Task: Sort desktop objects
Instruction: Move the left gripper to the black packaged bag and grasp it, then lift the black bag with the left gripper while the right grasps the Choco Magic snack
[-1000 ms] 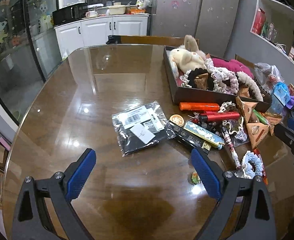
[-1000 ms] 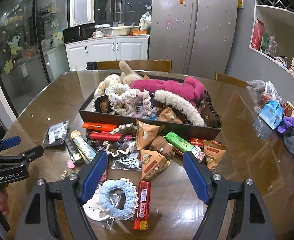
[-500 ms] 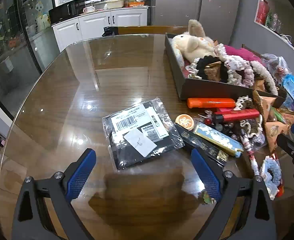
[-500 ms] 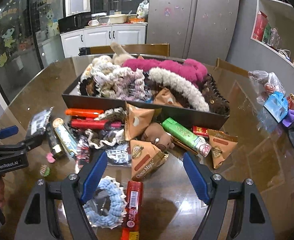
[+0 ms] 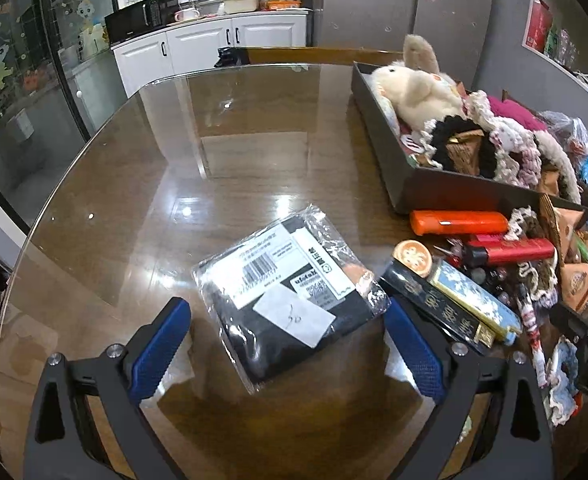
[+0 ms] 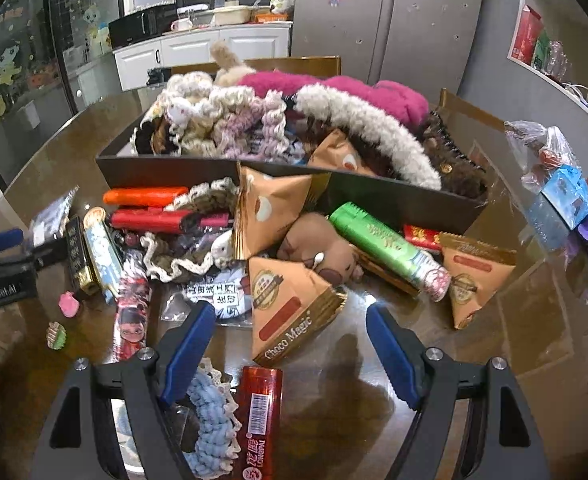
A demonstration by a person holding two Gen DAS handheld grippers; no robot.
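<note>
My left gripper (image 5: 290, 328) stands open above a clear plastic packet (image 5: 290, 296) with black contents and a barcode label; the packet's near part lies between the blue pads (image 5: 162, 344) without contact. My right gripper (image 6: 290, 336) is open too, low over a brown Choco Magic snack pack (image 6: 290, 308) lying between its pads (image 6: 188, 354). A red Longpai tube (image 6: 260, 420) and a blue scrunchie (image 6: 210, 420) lie just under it. A dark tray (image 6: 166, 166) behind holds plush toys and scrunchies.
A heap of lighters, tubes, snack packs and hair ties (image 6: 174, 220) crowds the table in front of the tray. Bags and a blue box (image 6: 562, 196) sit at the right. The glossy table (image 5: 174, 160) reaches left to its rounded edge. The left gripper's body (image 6: 2, 276) shows at left.
Both grippers came lower and closer to the table. The packet now sits between the left pads, and the Choco Magic pack between the right pads. Neither jaw changed its opening.
</note>
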